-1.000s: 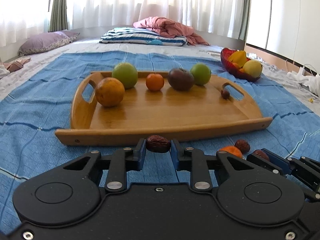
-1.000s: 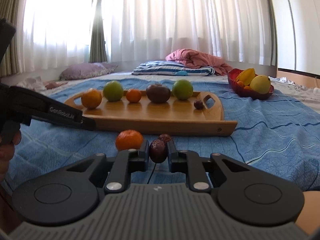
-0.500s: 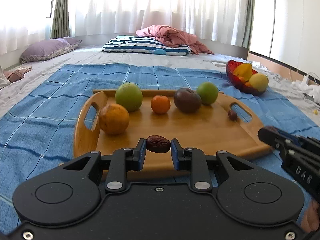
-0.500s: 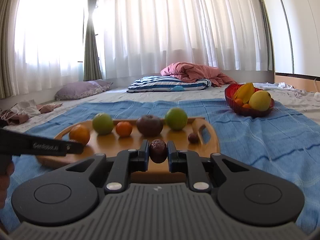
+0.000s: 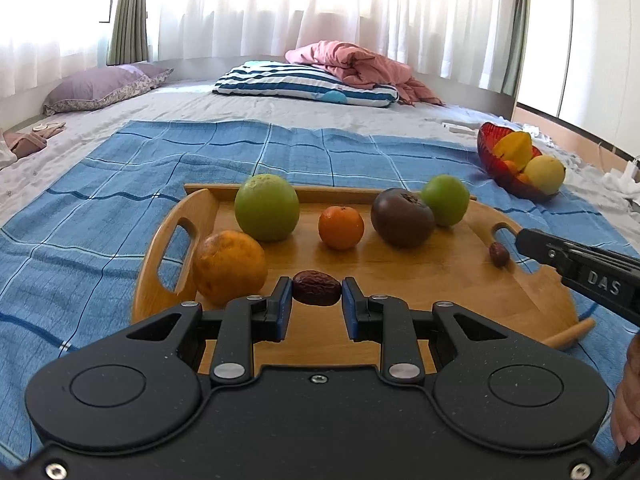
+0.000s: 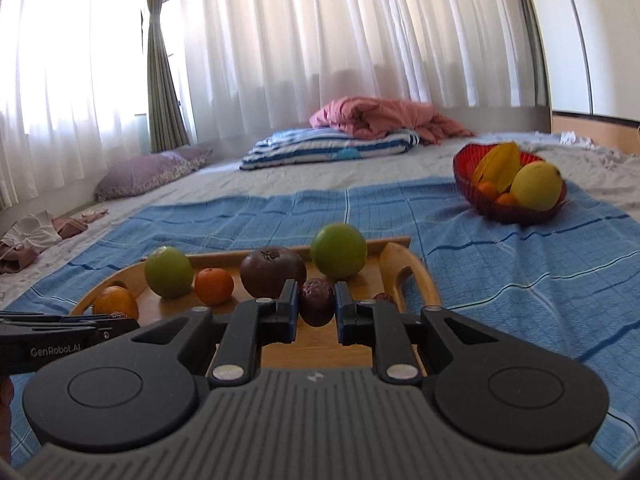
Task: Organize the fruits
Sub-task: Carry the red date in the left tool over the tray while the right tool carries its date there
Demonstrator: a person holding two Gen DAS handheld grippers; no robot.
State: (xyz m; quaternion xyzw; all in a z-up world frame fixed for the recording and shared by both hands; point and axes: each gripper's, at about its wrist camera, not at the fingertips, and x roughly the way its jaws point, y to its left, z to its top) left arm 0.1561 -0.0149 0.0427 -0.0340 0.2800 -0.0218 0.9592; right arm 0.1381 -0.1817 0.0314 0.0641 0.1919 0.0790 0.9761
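Note:
A wooden tray (image 5: 440,276) lies on a blue cloth and holds a big orange (image 5: 230,266), a green fruit (image 5: 267,207), a small orange (image 5: 341,227), a dark purple fruit (image 5: 402,218), a second green fruit (image 5: 445,199) and a small date (image 5: 499,254). My left gripper (image 5: 317,299) is shut on a brown wrinkled date (image 5: 317,289) above the tray's near left part. My right gripper (image 6: 317,309) is shut on another dark date (image 6: 317,306) above the tray's right side (image 6: 404,268); it also shows in the left wrist view (image 5: 580,272).
A red bowl (image 6: 508,204) with yellow and orange fruit stands on the cloth at the far right. Striped bedding (image 5: 308,86) with a pink blanket and a purple pillow (image 5: 104,88) lie at the back before curtains. Blue cloth (image 5: 80,208) surrounds the tray.
Both grippers have risen and moved forward from the cloth in front of the tray to above the tray, each still holding its date.

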